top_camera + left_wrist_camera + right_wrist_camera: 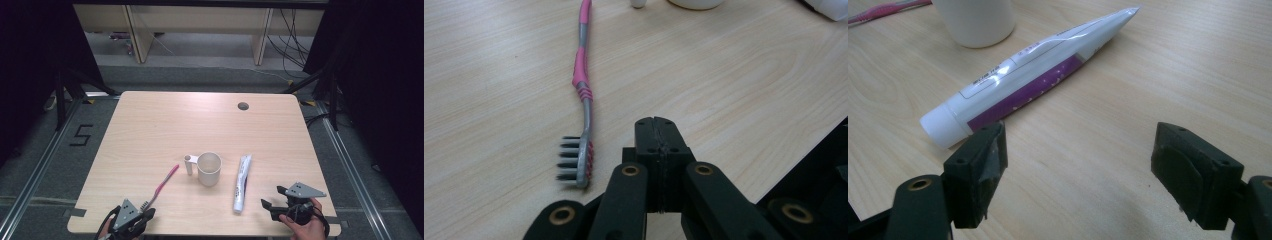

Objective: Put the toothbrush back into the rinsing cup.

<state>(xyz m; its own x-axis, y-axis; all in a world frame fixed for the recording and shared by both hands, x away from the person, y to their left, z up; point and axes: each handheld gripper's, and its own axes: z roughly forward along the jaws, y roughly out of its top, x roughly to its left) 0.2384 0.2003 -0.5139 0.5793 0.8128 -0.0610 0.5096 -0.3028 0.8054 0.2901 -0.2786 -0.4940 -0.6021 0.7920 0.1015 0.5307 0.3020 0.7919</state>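
A pink and grey toothbrush (161, 186) lies slantwise on the wooden table (200, 120), bristle head towards the front edge. My left gripper (148, 215) is at the front left, shut on nothing. In the left gripper view its closed tips (656, 127) rest just right of the brush head (576, 162). A white mug (209, 169) stands upright mid-table with its handle to the left. To its right lies a white and purple toothpaste tube (242, 182), cap towards me. My right gripper (273, 197) stands open at the front right; in the right gripper view its jaws (1085, 170) sit just short of the tube's cap (940, 125).
The table has a round cable hole (243, 106) near its back edge. Both grippers hover close to the front edge. A floor mark "5" (80, 135) lies left of the table, and dark stands and cables flank it.
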